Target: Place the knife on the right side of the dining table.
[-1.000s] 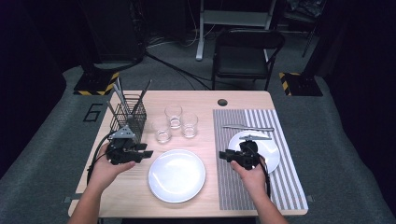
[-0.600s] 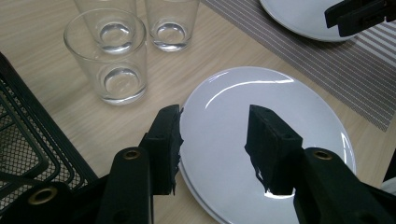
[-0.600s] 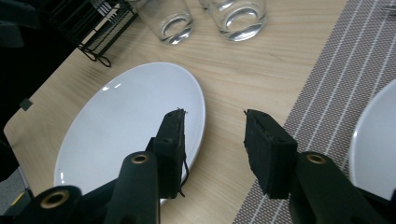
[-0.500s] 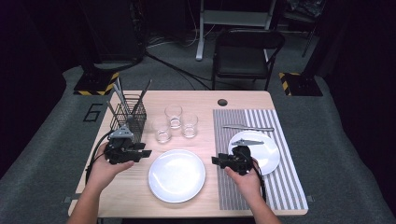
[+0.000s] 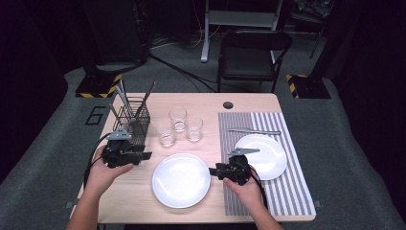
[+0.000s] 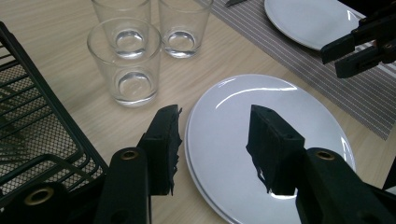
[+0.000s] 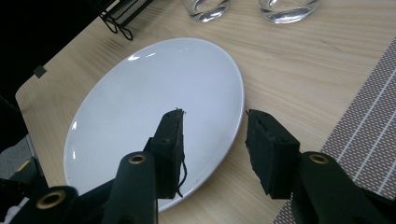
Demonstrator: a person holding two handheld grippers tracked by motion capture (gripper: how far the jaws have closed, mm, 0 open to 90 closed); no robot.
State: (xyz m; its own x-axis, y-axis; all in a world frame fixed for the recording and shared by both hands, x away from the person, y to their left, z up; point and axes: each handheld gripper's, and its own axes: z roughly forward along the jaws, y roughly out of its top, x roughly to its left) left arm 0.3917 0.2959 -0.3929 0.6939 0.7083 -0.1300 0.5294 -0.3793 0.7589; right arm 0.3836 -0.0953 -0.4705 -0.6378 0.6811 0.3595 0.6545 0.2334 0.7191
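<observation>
A large white plate (image 5: 181,179) lies on the bare wood near the table's front, also in the left gripper view (image 6: 271,140) and the right gripper view (image 7: 154,107). My right gripper (image 5: 212,171) is open at the plate's right rim. One jaw hangs over the plate and the other over the wood (image 7: 214,122); I cannot tell if either touches. My left gripper (image 5: 146,155) is open just left of the plate, pointing at its left rim (image 6: 215,123) with nothing between the jaws. The right gripper (image 6: 359,49) shows far off in the left gripper view.
Three empty glasses (image 5: 178,125) stand behind the large plate. A black wire basket (image 5: 131,120) with cutlery stands at the back left. A striped placemat (image 5: 287,191) on the right carries a smaller white plate (image 5: 265,153) and a knife (image 5: 253,131).
My right gripper has moved left, from over the small plate on the placemat to the right rim of the large plate. The left gripper has hardly moved.
</observation>
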